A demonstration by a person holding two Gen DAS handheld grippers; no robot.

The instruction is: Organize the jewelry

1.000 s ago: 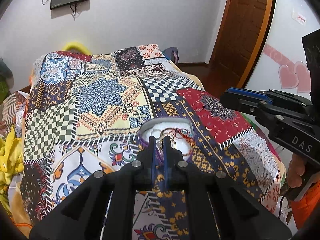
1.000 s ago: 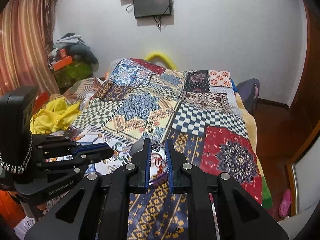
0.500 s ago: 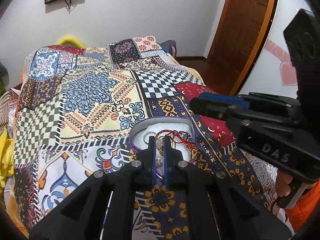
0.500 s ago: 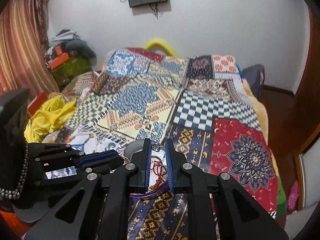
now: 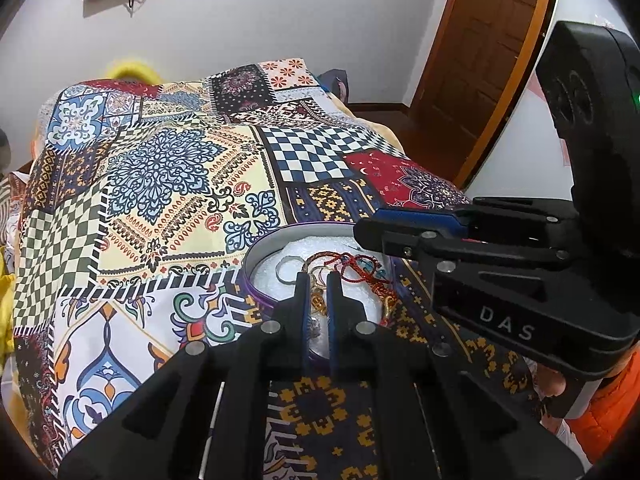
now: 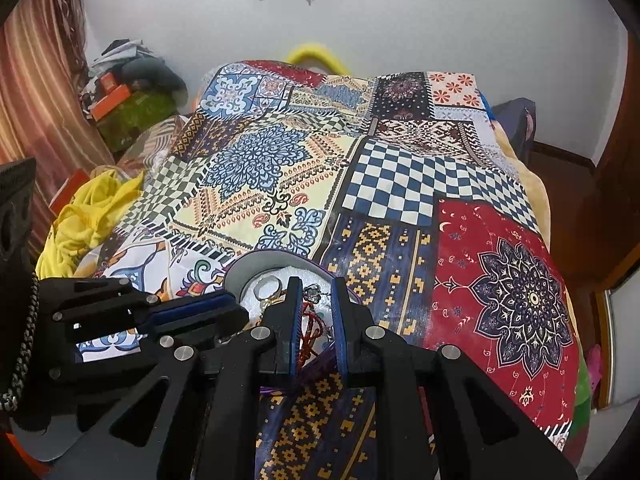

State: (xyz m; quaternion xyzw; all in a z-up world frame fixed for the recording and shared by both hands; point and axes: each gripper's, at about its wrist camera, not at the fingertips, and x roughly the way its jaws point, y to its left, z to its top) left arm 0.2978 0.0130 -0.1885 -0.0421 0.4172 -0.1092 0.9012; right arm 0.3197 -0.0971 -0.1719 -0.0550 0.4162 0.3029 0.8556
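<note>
A round purple-rimmed box (image 5: pixel 256 256) with a white lining sits on the patchwork bedspread (image 5: pixel 160 184); it also shows in the right wrist view (image 6: pixel 244 268). In it lie a silver ring (image 5: pixel 285 267), red thread bracelets (image 5: pixel 356 268) and gold pieces (image 5: pixel 318 302). My left gripper (image 5: pixel 317 280) hovers over the box, jaws slightly apart, nothing held. My right gripper (image 6: pixel 314 288) is also over the box, jaws a little apart, with a small silver pendant (image 6: pixel 312 293) between the tips; whether it is gripped is unclear. The ring (image 6: pixel 267 283) lies just left of it.
The bed fills most of both views. Yellow clothes (image 6: pixel 86 212) and clutter (image 6: pixel 128 100) lie left of the bed. A wooden door (image 5: pixel 480 64) stands at the right. The right gripper body (image 5: pixel 500 280) crosses close beside the left one.
Both grippers have moved forward and down over the box. The left jaws have opened slightly. The right gripper has come closer to the left one.
</note>
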